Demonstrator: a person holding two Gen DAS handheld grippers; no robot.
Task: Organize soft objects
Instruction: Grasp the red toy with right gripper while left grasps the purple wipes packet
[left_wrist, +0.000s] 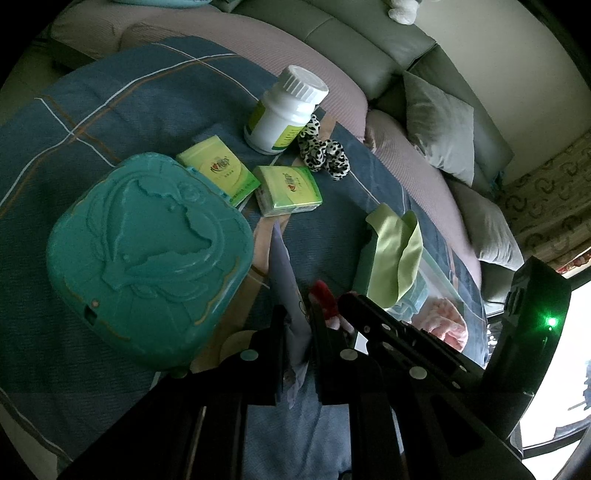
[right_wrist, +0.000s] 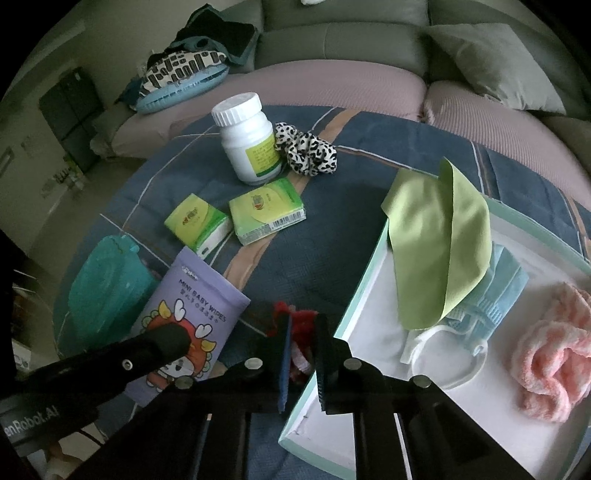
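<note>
Blue plaid blanket underneath: my right gripper is clamped on a fuzzy red item just outside the white box's near-left rim, my left gripper clamped on the purple wipes pack beside it. Open blanket lies ahead up to two green tissue packs; inside the box a green cloth, blue mask and pink fluffy cloth leave bare floor nearest me.

White pill bottle, upright on blue plaid blanket. Teal embossed plastic case, lying flat near blanket's edge. Grey-green sofa behind, with grey cushion. Dark cabinet against far wall.
</note>
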